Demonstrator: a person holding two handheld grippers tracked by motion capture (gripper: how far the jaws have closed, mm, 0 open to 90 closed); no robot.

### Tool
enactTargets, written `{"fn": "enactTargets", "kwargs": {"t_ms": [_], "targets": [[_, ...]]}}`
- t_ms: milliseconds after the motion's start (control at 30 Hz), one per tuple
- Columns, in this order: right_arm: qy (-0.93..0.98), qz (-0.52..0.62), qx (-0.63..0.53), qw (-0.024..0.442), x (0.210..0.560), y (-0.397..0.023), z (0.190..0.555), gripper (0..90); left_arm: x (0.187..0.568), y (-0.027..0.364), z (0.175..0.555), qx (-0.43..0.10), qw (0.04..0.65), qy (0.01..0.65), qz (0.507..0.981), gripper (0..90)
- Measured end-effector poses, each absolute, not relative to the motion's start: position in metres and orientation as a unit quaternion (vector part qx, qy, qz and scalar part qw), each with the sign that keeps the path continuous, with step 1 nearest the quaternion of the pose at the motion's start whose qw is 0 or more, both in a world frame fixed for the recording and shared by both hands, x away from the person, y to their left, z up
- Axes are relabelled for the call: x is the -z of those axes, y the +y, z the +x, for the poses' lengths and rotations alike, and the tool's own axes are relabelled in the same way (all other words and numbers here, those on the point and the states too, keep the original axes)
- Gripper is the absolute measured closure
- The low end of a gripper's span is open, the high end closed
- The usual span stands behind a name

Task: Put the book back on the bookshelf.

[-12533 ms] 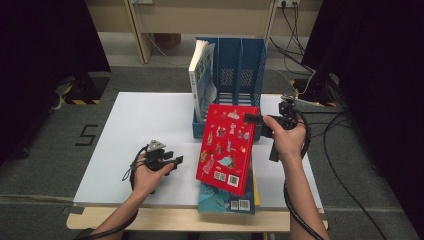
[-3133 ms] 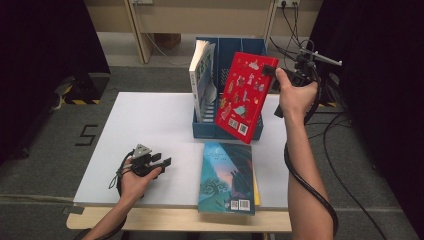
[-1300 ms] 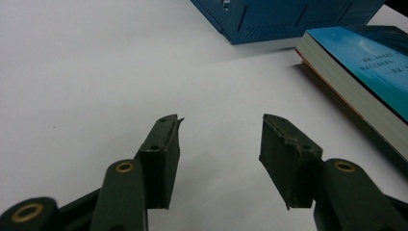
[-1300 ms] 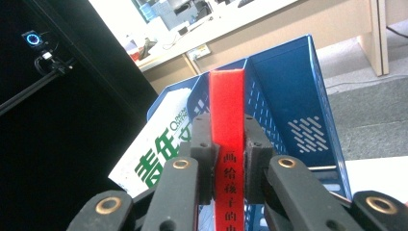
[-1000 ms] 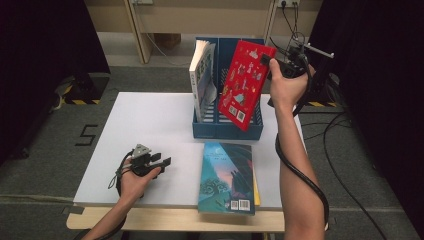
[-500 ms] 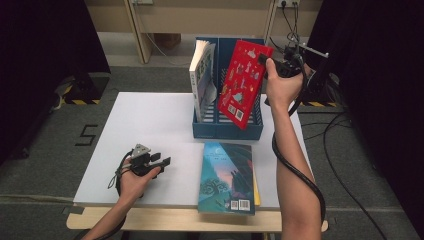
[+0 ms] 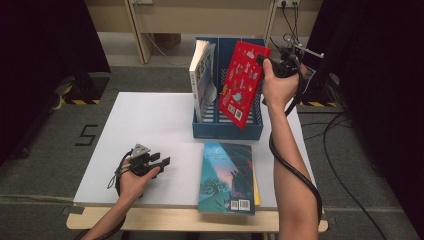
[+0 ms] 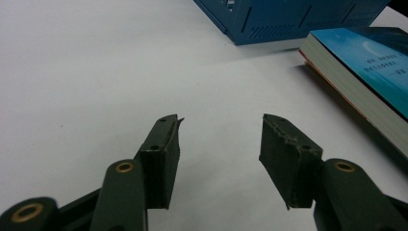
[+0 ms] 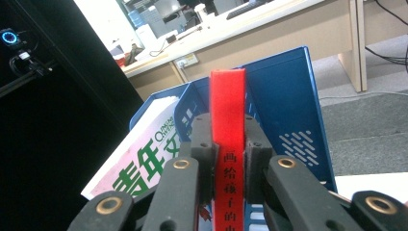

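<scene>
- One white table carries everything; the blue file rack stands on its far half and serves as the landmark here.
- That blue file rack has upright dividers, and its front wall faces the person.
- Next in size is the teal book, lying flat with its cover up on the table just in front of the rack, on top of a thinner yellow-edged book whose edge peeks out along its right side. In the left gripper view the teal book lies to the right, with the rack's corner beyond it.
- The red book is held up in the air, tilted, over the rack's right half, its lower corner down at the rack's front wall. In the right gripper view its red spine stands upright against the rack's blue divider.
- A white magazine stands upright in the rack's left compartment, leaning slightly.
- The right gripper is raised beside the rack's right side, its jaws pinching the red book's spine from both sides.
- The left gripper rests on the table well to the left of the rack and nearer the person, its jaws spread apart with bare tabletop between them.
</scene>
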State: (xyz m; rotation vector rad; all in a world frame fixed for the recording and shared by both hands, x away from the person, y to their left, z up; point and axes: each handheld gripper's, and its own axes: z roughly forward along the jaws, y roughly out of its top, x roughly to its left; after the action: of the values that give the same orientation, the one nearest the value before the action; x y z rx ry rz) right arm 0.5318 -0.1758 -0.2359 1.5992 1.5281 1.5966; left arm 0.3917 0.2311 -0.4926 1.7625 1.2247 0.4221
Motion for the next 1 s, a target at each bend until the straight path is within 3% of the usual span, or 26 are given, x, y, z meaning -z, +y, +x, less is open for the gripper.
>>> {"fn": "enactTargets", "kwargs": {"t_ms": [1000], "targets": [[0.554, 0.564, -0.562, 0.241, 0.24, -0.158, 0.543, 80.2, 0.493, 0.232, 0.392, -0.171, 0.459, 0.499, 0.715, 47.8]]}}
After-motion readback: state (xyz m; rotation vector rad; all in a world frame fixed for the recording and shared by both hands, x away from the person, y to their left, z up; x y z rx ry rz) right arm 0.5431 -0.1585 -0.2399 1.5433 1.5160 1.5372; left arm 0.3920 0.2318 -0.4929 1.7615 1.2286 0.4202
